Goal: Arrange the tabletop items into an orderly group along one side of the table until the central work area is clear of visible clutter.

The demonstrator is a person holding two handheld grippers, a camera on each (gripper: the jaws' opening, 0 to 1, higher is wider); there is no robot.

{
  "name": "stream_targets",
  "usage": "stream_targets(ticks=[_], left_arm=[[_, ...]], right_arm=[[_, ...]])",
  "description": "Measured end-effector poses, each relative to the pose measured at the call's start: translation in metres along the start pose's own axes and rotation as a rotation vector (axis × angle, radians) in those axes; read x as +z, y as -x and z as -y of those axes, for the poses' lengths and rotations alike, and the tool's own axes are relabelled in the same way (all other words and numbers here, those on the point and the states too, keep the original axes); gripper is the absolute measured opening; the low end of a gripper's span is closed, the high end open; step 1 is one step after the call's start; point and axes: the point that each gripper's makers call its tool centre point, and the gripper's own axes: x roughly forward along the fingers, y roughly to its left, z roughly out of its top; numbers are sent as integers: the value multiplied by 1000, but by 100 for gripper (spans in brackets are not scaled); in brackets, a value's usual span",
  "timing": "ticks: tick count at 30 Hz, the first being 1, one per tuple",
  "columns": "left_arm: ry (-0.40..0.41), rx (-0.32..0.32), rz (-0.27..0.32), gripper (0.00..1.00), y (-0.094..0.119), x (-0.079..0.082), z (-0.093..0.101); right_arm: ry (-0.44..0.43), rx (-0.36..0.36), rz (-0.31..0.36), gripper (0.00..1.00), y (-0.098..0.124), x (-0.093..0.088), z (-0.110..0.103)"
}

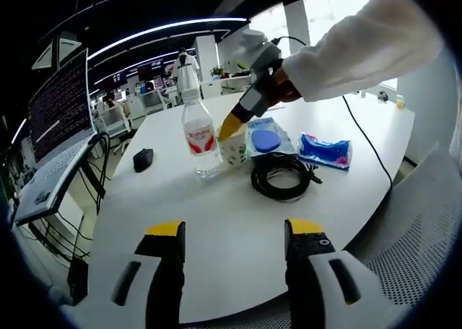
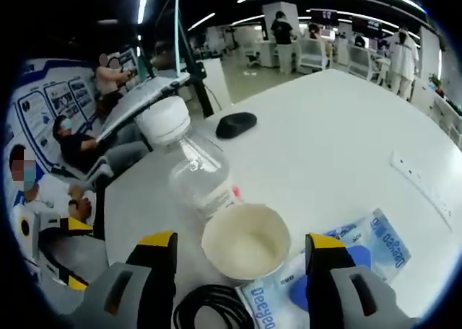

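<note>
On the white round table (image 1: 216,221) stand a clear water bottle (image 1: 198,134) with a red label and a white paper cup (image 1: 232,148), side by side. A person's white-sleeved arm holds my right gripper (image 1: 232,125) down at the cup's rim. In the right gripper view the cup (image 2: 247,242) sits empty between the yellow-tipped jaws, and my right gripper (image 2: 242,241) is open around it with gaps on both sides. The bottle (image 2: 191,167) stands just behind the cup. My left gripper (image 1: 234,229) hovers open over the near table edge, holding nothing.
A black cable coil (image 1: 280,176), a bagged blue disc (image 1: 266,138) and a blue packet (image 1: 325,151) lie right of the cup. A black mouse (image 1: 143,159) lies to the left. A laptop (image 1: 50,177) stands beyond the left edge, a mesh chair (image 1: 419,235) at the right. A white power strip (image 2: 422,181) lies farther out.
</note>
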Motion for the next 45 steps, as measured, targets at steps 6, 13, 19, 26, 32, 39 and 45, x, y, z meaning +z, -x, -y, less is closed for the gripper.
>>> stream_targets(ticks=[6, 13, 19, 26, 32, 39, 45], left_arm=[[0, -3, -1, 57, 0, 0, 2], [-1, -3, -3, 59, 1, 1, 2], [-3, -5, -9, 58, 0, 0, 3], [-3, -6, -15, 59, 0, 0, 4], [-4, -7, -23, 60, 0, -1, 5], [-3, -7, -23, 60, 0, -1, 5], [-3, -8, -24, 59, 0, -1, 5]], right_arm=[[-27, 1, 60, 78, 23, 2, -1], [-75, -2, 104, 77, 53, -12, 3], [-121, -23, 134, 77, 82, -33, 10], [-227, -47, 209, 76, 113, -58, 10], [-299, -70, 256, 76, 135, -80, 6], [-350, -123, 293, 75, 163, -107, -2], [-419, -165, 335, 74, 186, -129, -13]])
